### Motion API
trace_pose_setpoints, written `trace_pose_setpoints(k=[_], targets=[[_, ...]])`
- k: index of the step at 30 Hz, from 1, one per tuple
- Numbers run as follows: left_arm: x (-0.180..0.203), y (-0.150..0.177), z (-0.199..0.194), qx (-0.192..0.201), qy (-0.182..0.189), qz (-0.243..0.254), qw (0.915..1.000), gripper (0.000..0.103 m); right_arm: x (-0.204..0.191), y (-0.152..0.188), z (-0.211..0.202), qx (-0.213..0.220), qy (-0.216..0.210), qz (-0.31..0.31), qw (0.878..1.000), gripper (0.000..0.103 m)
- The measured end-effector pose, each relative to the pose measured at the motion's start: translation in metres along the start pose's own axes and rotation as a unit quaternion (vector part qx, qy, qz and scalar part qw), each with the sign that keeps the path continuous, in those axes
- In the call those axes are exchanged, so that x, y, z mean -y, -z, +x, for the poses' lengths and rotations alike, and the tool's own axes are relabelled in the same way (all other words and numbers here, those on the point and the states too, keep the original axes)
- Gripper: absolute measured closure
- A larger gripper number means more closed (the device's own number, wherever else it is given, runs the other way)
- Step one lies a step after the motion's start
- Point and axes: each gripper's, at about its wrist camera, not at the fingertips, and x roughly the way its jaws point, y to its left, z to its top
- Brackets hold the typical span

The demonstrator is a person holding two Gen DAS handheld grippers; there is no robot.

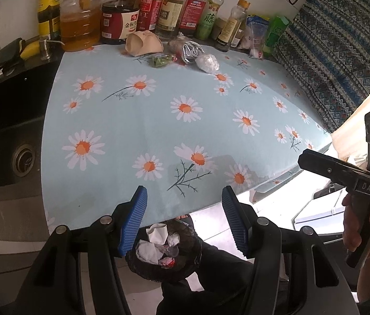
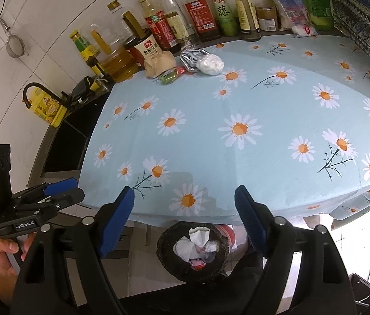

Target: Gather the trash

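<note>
Still to collect: a small cluster of trash at the far edge of the daisy tablecloth (image 2: 250,99), just in front of the row of bottles (image 2: 200,13). From left to right there: crumpled brown paper bag (image 2: 158,64), green wrapper (image 2: 168,76) with a scrap of red beside it, crushed silver foil pouch (image 2: 191,56), white plastic wad (image 2: 209,64). All likely very light and soft, collapsing under a pinch rather than resisting. Foil and plastic probably slippery, so best taken across the thickest crumple, not at a loose edge. Brown bag bulkier, hollow-looking; best gripped at a folded ridge near its top. Green wrapper flat and low, hardest to catch, needing pads brought right down to the cloth. Nothing fragile, though the bottles stand close behind and could be knocked.

Nearer, under the near table edge on the floor: black bin (image 2: 195,252), already holding white tissues and a red scrap.

Left gripper (image 1: 185,220) spread, nothing between its blue pads. Right gripper (image 2: 185,223) likewise spread wide and empty, hanging above the bin. Dark sink (image 1: 14,141) off to the left, patterned fabric (image 1: 337,60) on the right.
</note>
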Motion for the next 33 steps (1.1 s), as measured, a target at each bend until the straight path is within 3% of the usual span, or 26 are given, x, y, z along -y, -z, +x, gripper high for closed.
trace_pose_setpoints(k=[6,9,15,17,22,33], targets=[[0.005,-0.009,0.006,-0.001,-0.002,0.001,1.0,0.046,0.009,-0.007,0.0,0.002,0.002,0.006,1.0,0.023],[0.008,-0.013,0.008,0.003,-0.005,-0.001,1.0,0.037,0.016,-0.012,0.001,0.002,0.002,0.01,1.0,0.023],[0.014,-0.024,0.013,0.004,-0.008,-0.003,1.0,0.036,0.027,-0.022,0.002,0.001,0.0,0.012,1.0,0.023],[0.016,-0.027,0.016,0.004,-0.011,-0.005,0.9999,0.035,0.03,-0.025,0.002,0.002,0.002,0.013,1.0,0.017],[0.019,-0.035,0.019,0.005,-0.016,-0.011,0.9998,0.031,0.039,-0.032,0.003,0.0,0.0,0.015,1.0,0.016],[0.025,-0.052,0.026,0.014,-0.029,-0.024,0.9992,0.013,0.055,-0.048,0.006,-0.006,-0.001,0.011,1.0,0.012]])
